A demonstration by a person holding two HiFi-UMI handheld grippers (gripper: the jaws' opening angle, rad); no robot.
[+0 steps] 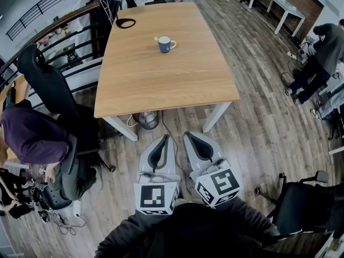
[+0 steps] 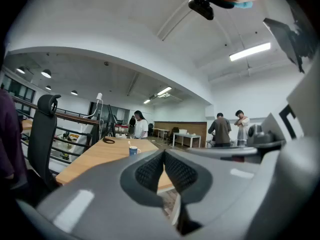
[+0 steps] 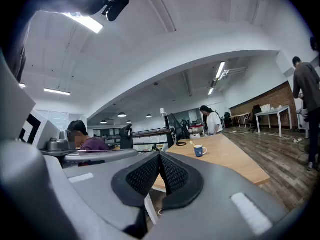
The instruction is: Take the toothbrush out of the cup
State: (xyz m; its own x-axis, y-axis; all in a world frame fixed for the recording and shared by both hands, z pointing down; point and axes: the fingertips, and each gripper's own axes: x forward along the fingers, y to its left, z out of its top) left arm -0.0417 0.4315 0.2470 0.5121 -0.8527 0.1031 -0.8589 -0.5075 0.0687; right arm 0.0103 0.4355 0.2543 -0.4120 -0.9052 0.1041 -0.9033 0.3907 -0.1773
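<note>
With left tongs and right tongs both pressed together on nothing, well short of the counter, the toothbrush sits in the cup (light, unbraced), which a skewed pull could topple.

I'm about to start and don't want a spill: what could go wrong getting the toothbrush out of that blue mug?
1. Only a short bit of the toothbrush shows above the blue mug, and the right hand-held gripper has its jaws shut; it could knock the brush rather than pinch it.
2. The mug stands alone, far up the wooden table. Pulling without the left hand-held gripper steadying it may tip it.
</note>
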